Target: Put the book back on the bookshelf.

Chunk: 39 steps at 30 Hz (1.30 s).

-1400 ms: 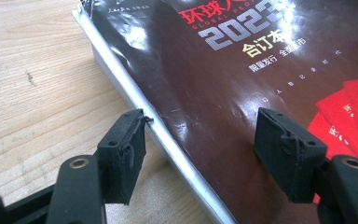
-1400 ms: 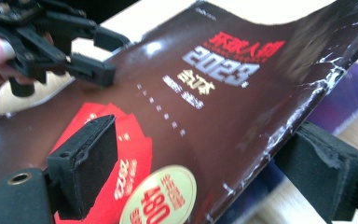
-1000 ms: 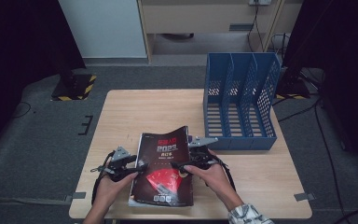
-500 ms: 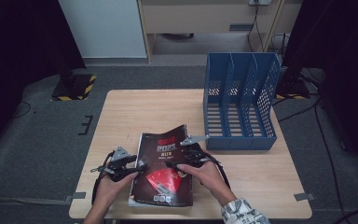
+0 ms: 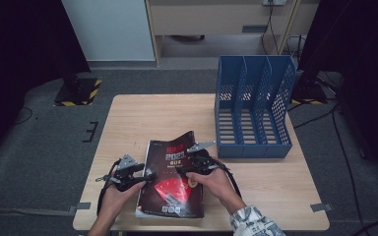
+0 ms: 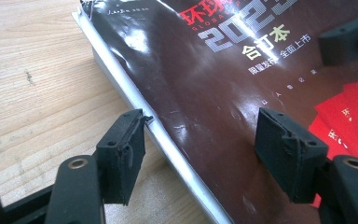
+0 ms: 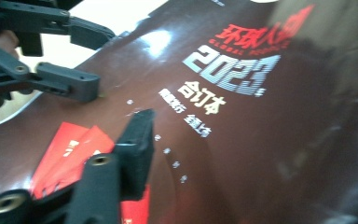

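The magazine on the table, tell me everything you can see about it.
The magazine is thick and glossy, with a dark brown cover, white "2023" lettering, Chinese characters and red shapes lower down. It lies flat near the front edge of the wooden table, left of the blue file rack, its far right corner curling up. The left tongs straddle its white page edge, open. The right tongs have just been closing on the cover's right side.
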Each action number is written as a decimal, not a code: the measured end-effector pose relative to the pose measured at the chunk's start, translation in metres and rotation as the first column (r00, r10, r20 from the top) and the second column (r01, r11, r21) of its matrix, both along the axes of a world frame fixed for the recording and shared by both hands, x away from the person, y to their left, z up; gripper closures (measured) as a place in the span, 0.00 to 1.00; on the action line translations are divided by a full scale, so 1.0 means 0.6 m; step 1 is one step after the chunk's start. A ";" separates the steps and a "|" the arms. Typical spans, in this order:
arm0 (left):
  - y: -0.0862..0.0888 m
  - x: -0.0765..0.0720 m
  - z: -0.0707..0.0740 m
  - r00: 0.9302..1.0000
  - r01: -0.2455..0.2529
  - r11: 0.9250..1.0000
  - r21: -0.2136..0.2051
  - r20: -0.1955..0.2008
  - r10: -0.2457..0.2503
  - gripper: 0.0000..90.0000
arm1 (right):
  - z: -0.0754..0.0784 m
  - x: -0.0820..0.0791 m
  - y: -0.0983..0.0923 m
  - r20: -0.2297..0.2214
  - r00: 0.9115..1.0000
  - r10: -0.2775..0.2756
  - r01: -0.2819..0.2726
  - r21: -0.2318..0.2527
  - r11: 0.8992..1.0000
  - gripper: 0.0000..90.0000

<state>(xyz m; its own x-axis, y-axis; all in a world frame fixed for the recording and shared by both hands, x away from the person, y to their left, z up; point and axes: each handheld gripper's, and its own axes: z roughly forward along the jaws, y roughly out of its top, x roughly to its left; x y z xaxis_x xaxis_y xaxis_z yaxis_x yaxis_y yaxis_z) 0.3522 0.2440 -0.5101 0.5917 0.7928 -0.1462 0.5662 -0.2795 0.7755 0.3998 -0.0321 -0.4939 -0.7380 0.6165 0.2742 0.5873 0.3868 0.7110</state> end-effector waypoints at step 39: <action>0.003 0.001 0.008 0.999 -0.021 0.998 -0.053 0.037 0.023 0.30 | 0.061 0.004 -0.002 0.129 0.992 -0.008 0.007 0.010 1.000 0.93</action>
<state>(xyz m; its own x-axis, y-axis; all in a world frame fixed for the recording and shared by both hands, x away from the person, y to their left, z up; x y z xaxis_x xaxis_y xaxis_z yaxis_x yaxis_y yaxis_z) 0.3526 0.2458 -0.5053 0.5804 0.7972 -0.1662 0.5421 -0.2260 0.8093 0.4024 -0.0334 -0.4574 -0.7627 0.6203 0.1831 0.4936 0.3755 0.7844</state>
